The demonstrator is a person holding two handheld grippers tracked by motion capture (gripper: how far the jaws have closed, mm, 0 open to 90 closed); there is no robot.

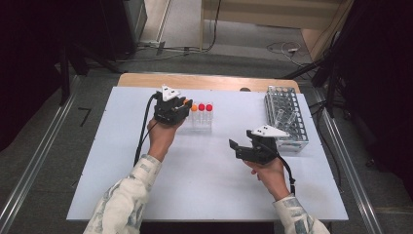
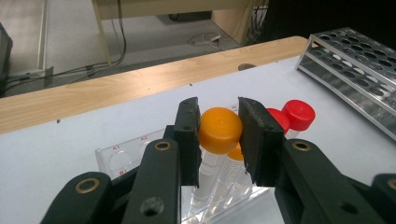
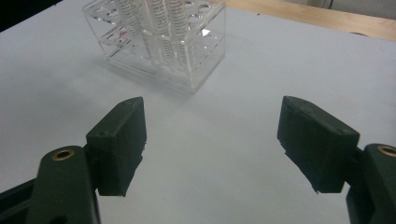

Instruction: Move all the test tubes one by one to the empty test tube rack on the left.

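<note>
The orange-capped tube [image 2: 218,133] is standing upright in the clear plastic rack [image 2: 116,158] on the bench [image 1: 214,170], and the left claw [image 2: 218,140] is clenching its cap between both jaws. The tube is looking light and stiff, a thin plastic wall that is probably slick, so the ribbed cap is seeming the better place to grip; squeezing the body lower down is risking a slip. Lifting straight up is likely keeping it from jamming in its hole or tipping the light rack. Two red-capped tubes [image 2: 299,114] are standing just beside it. The right claw [image 3: 212,144] is hanging released over bare bench, near the metal rack [image 1: 287,117].
</note>
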